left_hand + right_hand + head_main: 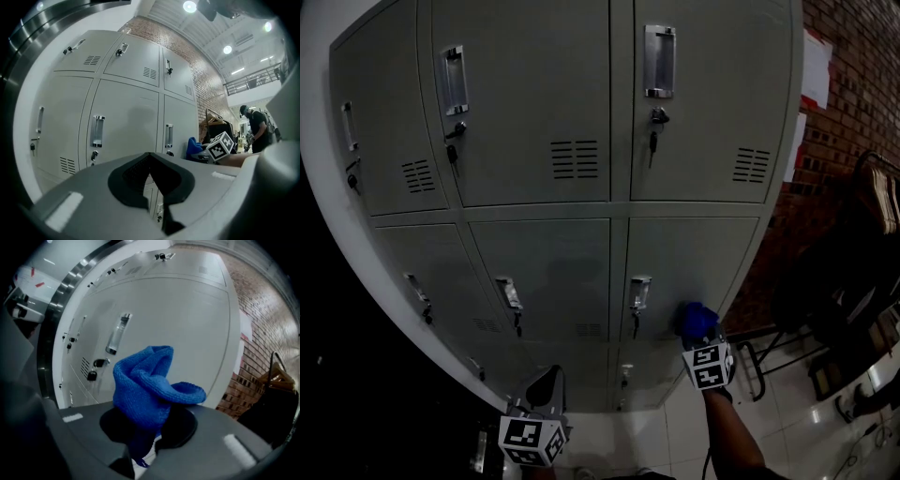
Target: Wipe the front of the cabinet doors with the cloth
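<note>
A grey metal locker cabinet [534, 253] fills the head view, with rows of doors, chrome handles and keyed locks. My right gripper [697, 330] is shut on a bunched blue cloth [696, 320], held low on the middle-row right door [694, 262], just right of its handle [639, 292]. In the right gripper view the cloth [145, 385] bulges up out of the jaws in front of that door [187, 329]; I cannot tell if it touches. My left gripper [546, 375] hangs lower left, away from the doors, shut on nothing [150, 157]. It sees the cloth [192, 146].
A brick wall [853, 84] stands right of the cabinet. Dark furniture [862, 253] and a stool frame [759, 361] crowd the right side on glossy floor tiles [694, 431]. Keys hang from several locks [653, 141]. A person [257, 129] stands far off.
</note>
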